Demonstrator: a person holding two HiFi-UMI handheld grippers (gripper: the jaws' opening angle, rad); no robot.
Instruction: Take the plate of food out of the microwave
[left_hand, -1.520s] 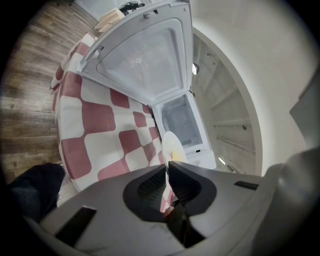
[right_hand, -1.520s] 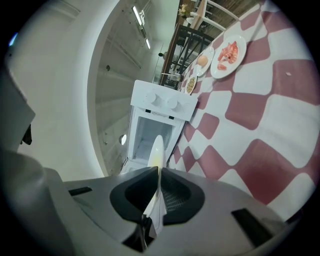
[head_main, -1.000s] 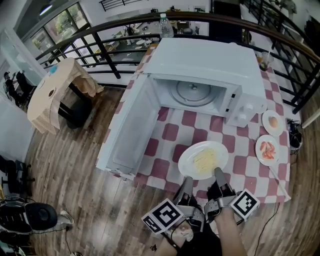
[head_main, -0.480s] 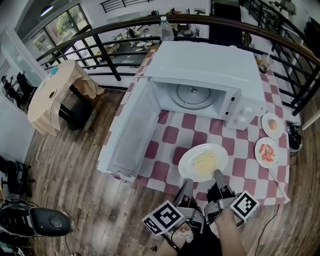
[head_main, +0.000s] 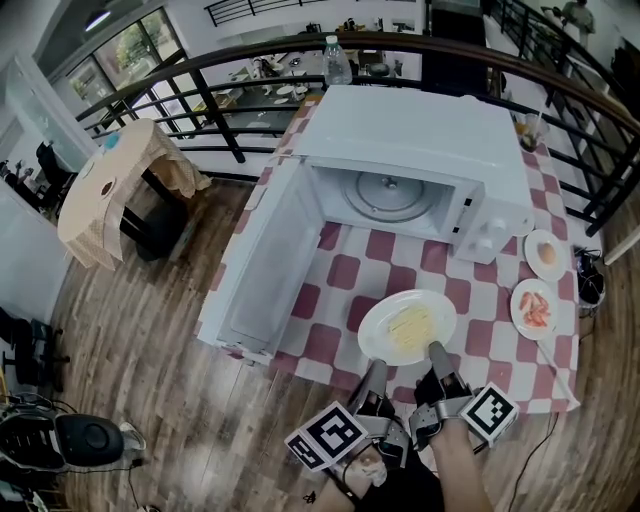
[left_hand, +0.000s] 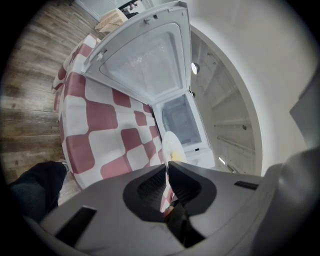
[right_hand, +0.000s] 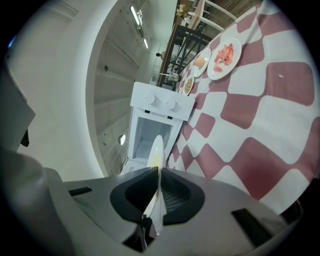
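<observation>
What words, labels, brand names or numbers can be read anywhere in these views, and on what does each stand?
None can be read.
On the white microwave oven: print by its knobs is too small.
On the clear plastic bottle: label blurred.
On the cubes of the left gripper and right gripper: black-and-white square patterns, no letters.
On the white round plate of yellow food: no print.

Right gripper (right_hand: 159, 172) jaws clamp the plate (right_hand: 156, 146) rim, edge-on before the open microwave (right_hand: 162, 103). A dish of red food (right_hand: 224, 53) lies off the microwave's knob side.
</observation>
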